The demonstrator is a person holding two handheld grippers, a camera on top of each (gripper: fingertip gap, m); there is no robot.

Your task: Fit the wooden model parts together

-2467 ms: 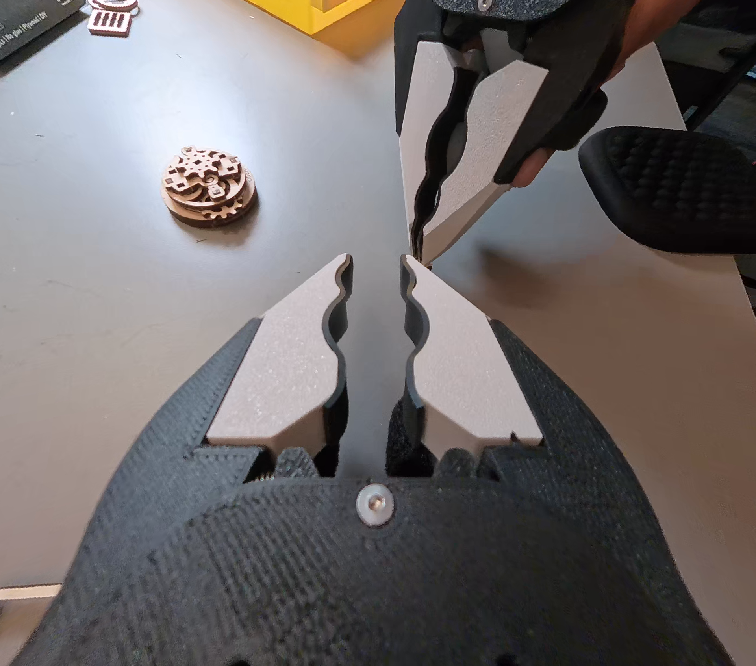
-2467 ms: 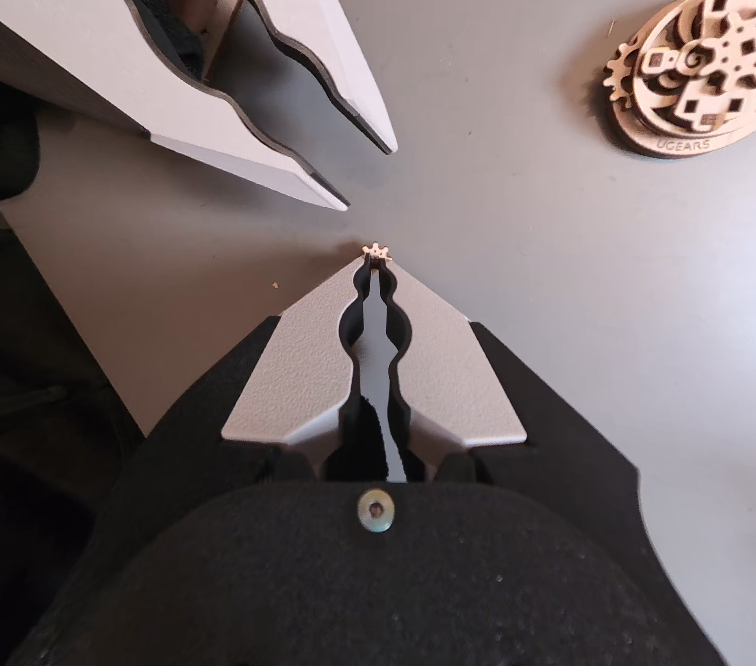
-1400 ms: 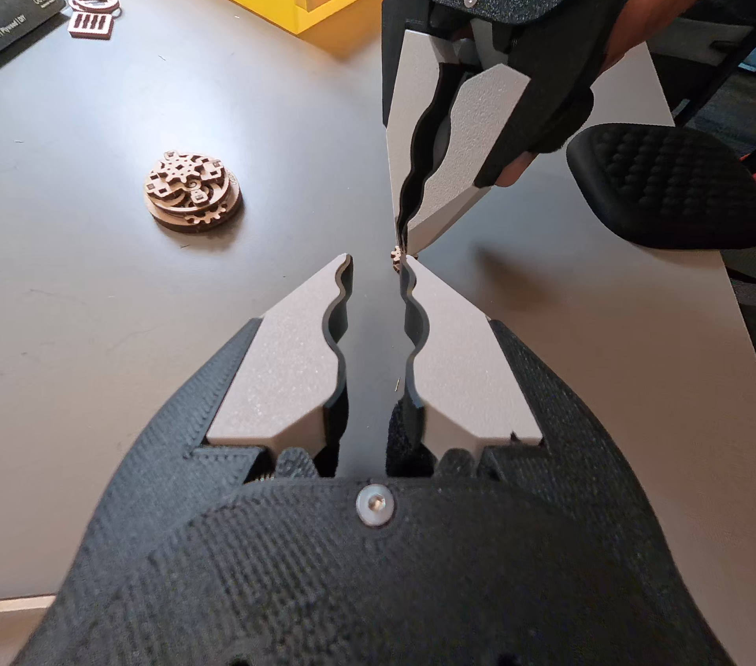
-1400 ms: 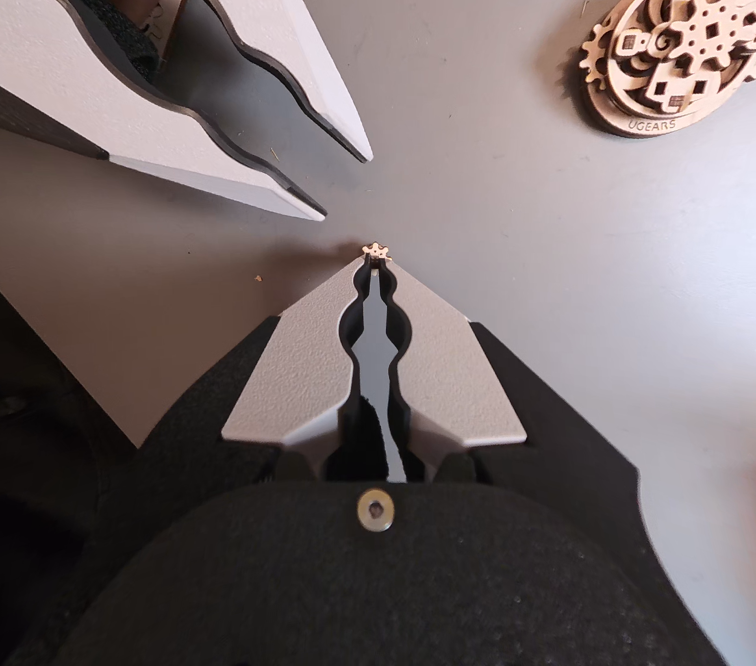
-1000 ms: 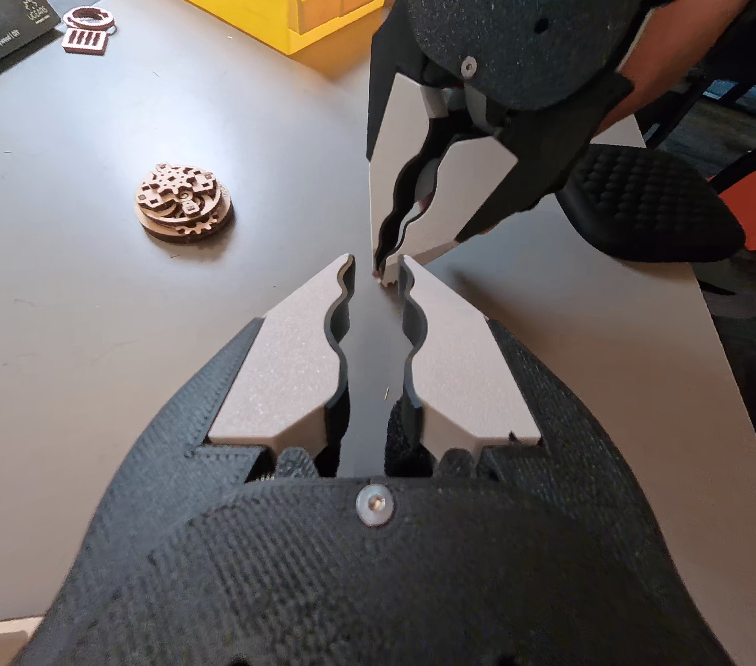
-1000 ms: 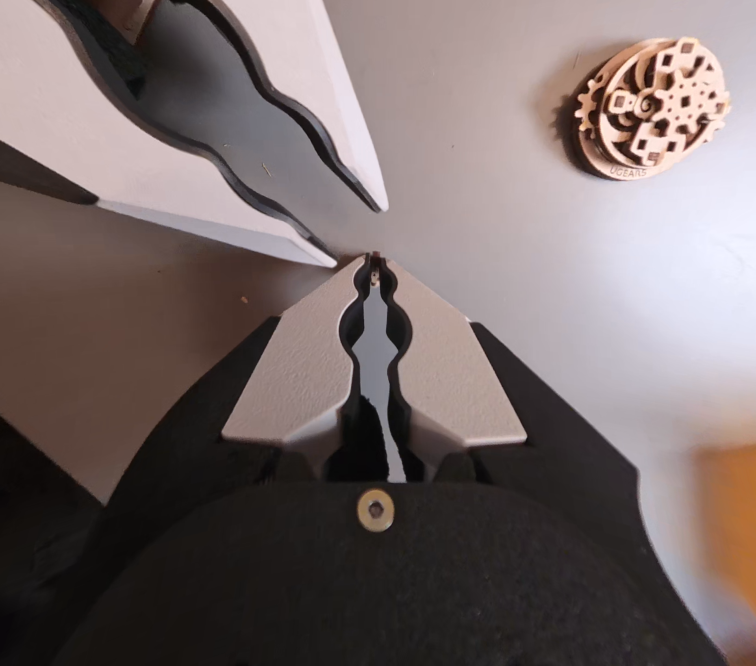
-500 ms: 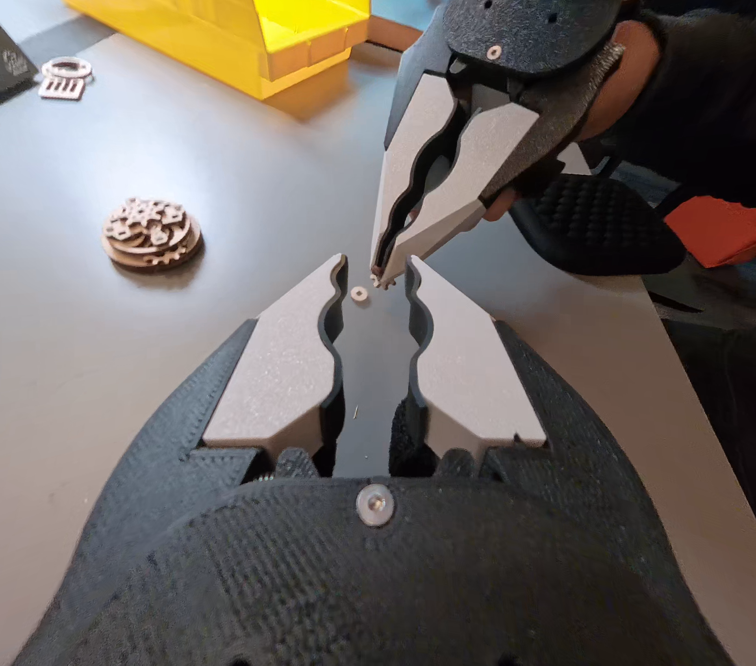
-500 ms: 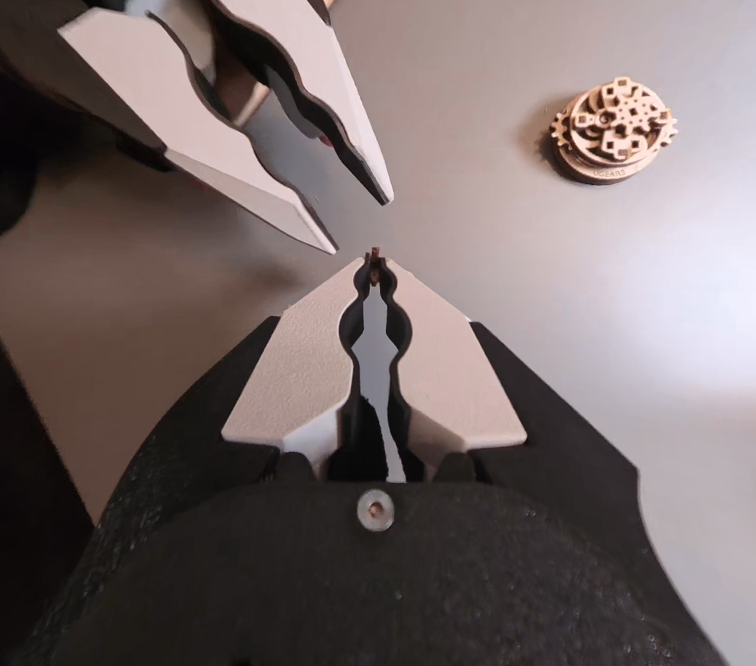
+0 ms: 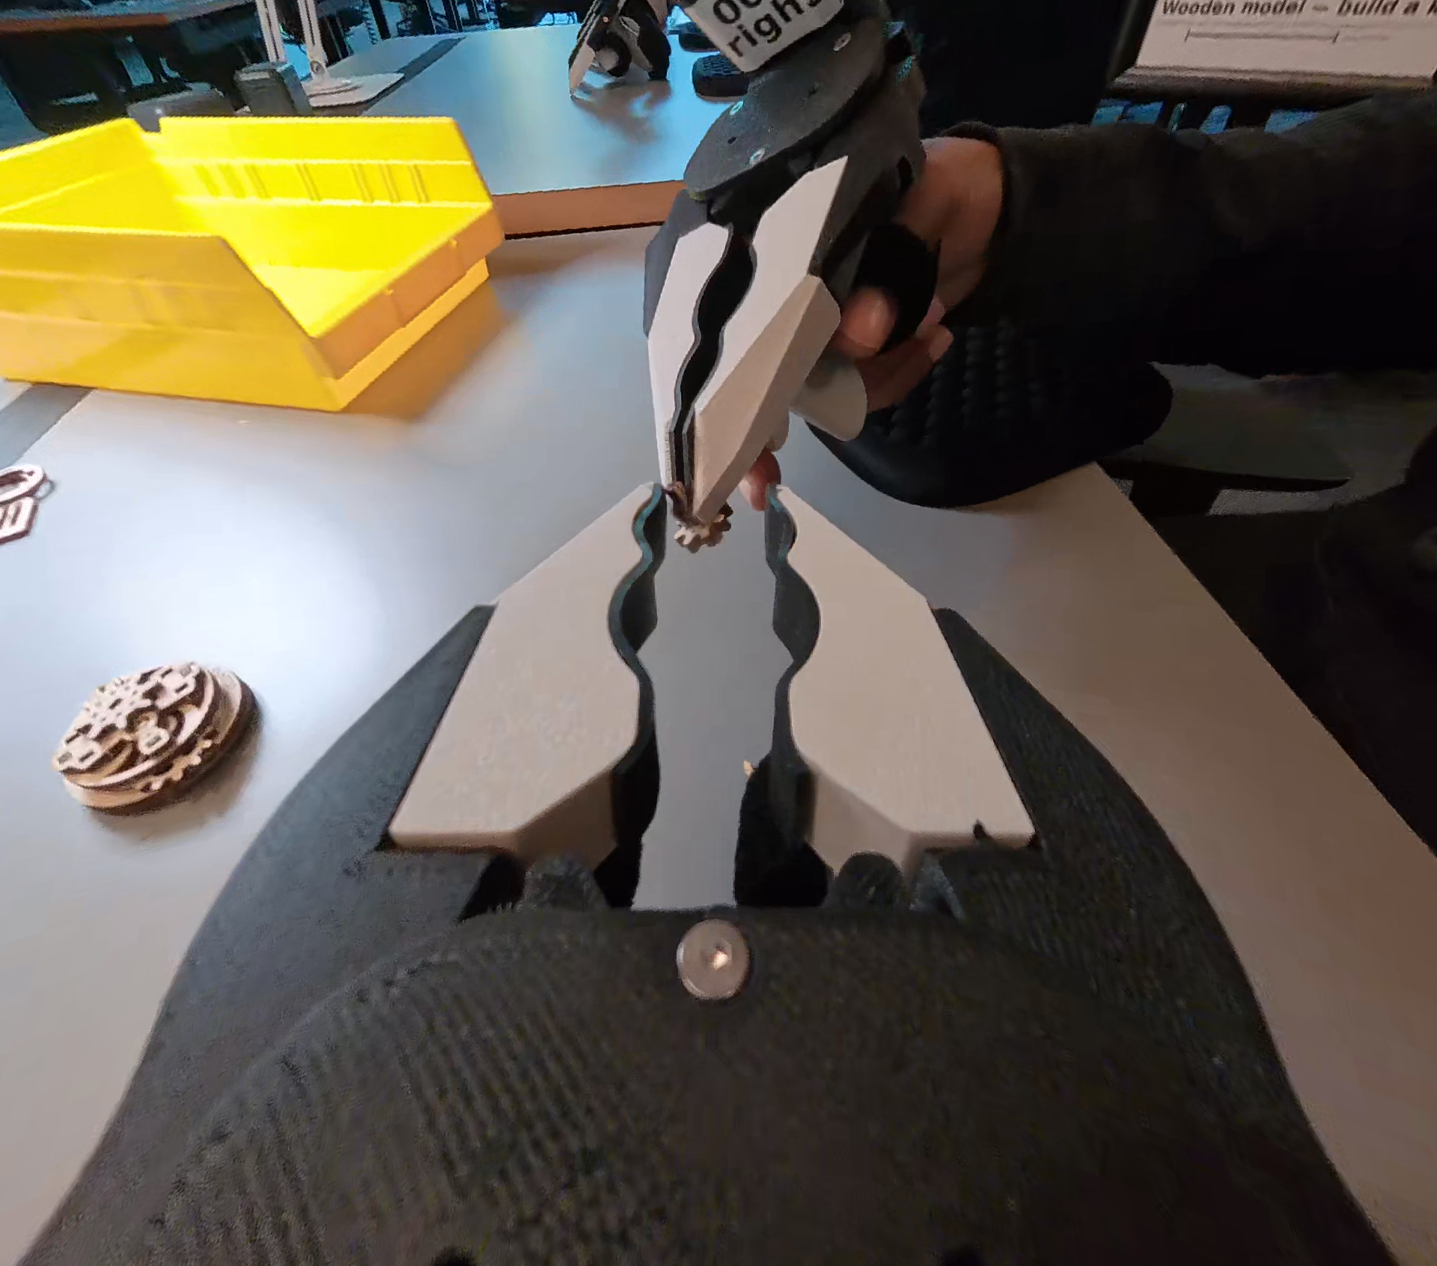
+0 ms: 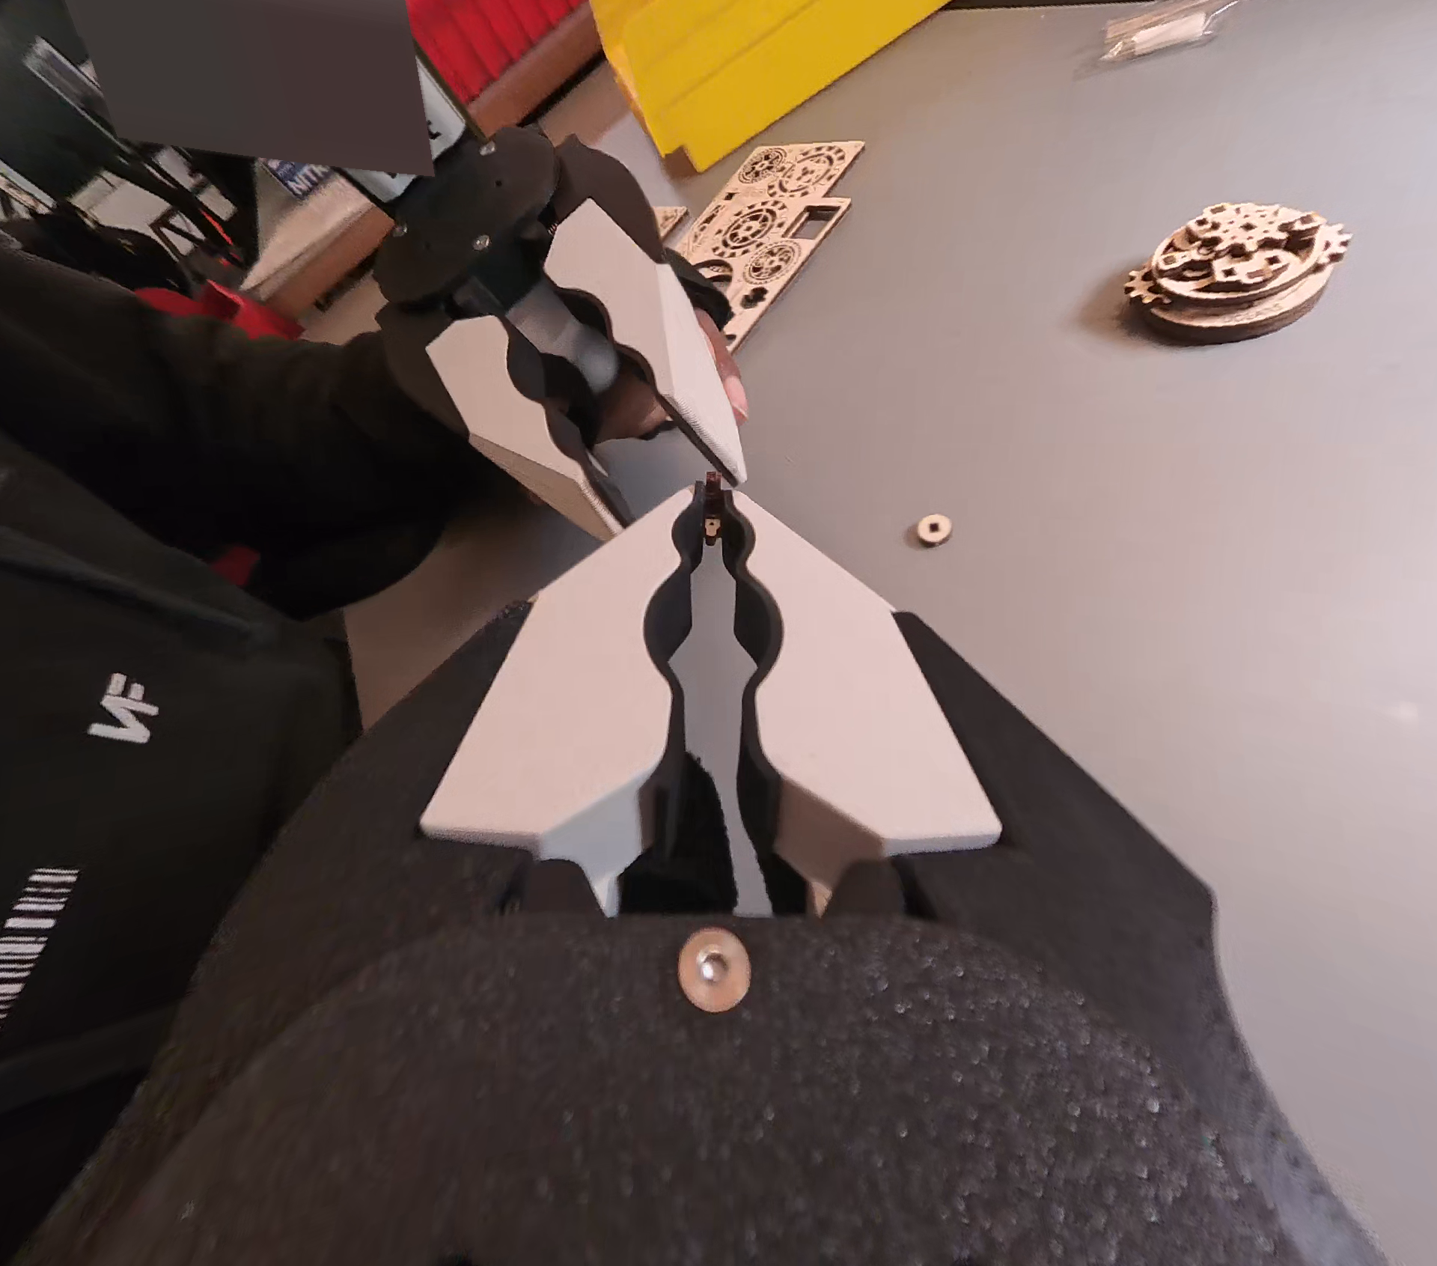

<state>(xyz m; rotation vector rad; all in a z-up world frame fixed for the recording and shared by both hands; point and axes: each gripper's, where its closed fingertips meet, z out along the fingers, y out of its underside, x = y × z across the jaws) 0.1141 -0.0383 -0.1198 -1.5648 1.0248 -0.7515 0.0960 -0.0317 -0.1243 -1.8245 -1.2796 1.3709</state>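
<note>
Grey table with both grippers met above its near right part, in a workshop of desks.

On the far left a yellow bin is seen, a cut wooden sheet beside it, and the round assembled gear model lies well apart to the left. The left gripper is spread wide and empty; its fingers flank the small wooden gear, which is pinched between the closed tips of the right gripper and held off the table. Compared with half a second earlier, both grippers have been lifted and tilted, and a small wooden washer is now left lying on the table to the right.
</note>
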